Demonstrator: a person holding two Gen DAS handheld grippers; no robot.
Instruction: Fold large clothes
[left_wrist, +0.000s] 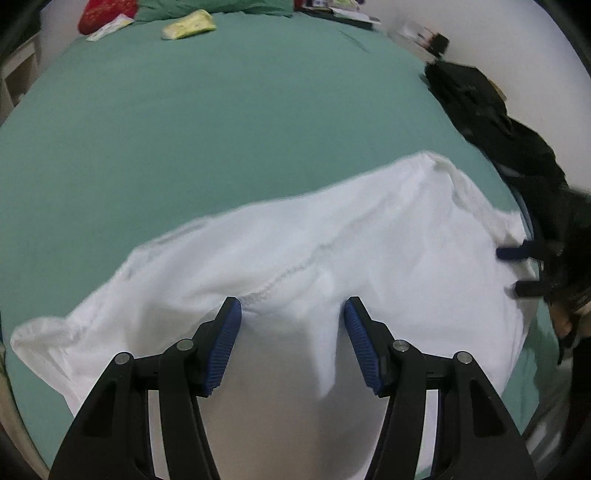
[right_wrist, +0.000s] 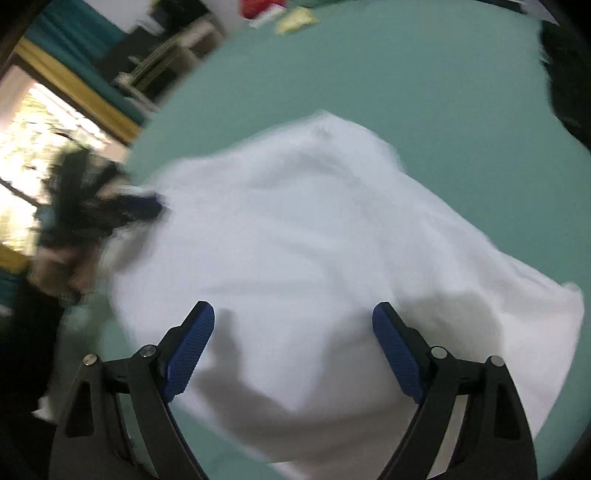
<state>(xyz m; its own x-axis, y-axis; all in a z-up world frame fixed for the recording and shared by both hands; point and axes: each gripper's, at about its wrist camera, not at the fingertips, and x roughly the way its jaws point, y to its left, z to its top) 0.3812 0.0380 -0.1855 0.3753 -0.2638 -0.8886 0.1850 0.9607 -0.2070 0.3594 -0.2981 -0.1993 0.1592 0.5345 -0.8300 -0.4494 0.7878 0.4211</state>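
Observation:
A large white garment (left_wrist: 332, 240) lies spread and wrinkled on the green bed sheet (left_wrist: 184, 129), with a stitched seam running across it. My left gripper (left_wrist: 291, 306) hangs just over its near part, blue pads wide apart and open, nothing pinched between them. At the garment's right edge my right gripper (left_wrist: 515, 270) shows with both fingers apart. In the right wrist view the white garment (right_wrist: 314, 229) fills the middle, blurred. My right gripper (right_wrist: 293, 310) stands open above it, holding nothing. The left gripper (right_wrist: 144, 206) appears as a blur at the cloth's left edge.
A black garment (left_wrist: 491, 122) lies heaped along the bed's right side. A red bag (left_wrist: 107, 13), a yellow packet (left_wrist: 190, 26) and papers sit at the far end. A window (right_wrist: 40, 122) and shelving (right_wrist: 166, 62) stand beyond the bed in the right wrist view.

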